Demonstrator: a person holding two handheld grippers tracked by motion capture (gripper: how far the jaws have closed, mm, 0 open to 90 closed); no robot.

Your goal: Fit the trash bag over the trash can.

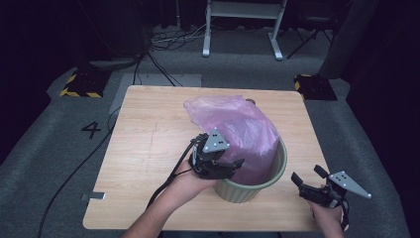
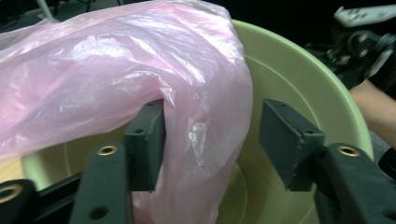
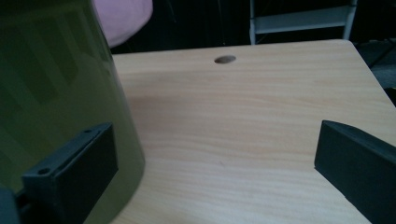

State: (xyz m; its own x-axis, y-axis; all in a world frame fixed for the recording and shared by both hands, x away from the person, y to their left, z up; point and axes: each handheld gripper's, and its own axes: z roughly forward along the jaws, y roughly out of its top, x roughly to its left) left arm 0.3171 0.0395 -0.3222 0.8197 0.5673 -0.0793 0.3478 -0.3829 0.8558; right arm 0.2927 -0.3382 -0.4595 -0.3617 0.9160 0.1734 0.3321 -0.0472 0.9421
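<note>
Both hand-held grippers spread: left point(image 2: 212, 140) straddles pink bag point(image 2: 116, 70) fold inside green bin point(image 2: 299, 79); right point(image 1: 308, 177) apart.

The bag point(image 1: 233, 126) sits in the bin point(image 1: 277, 171) on the table point(image 1: 143, 148) — left claw point(image 1: 229, 166) at its rim, right claw point(image 1: 308, 179) beside it.

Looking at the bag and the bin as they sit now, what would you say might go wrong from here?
The left gripper is open around a fold of the pink bag, so the film might slip free. Most of the bag lies outside the green bin and may pull itself out. The right gripper is open beside the bin, not steadying it.
</note>
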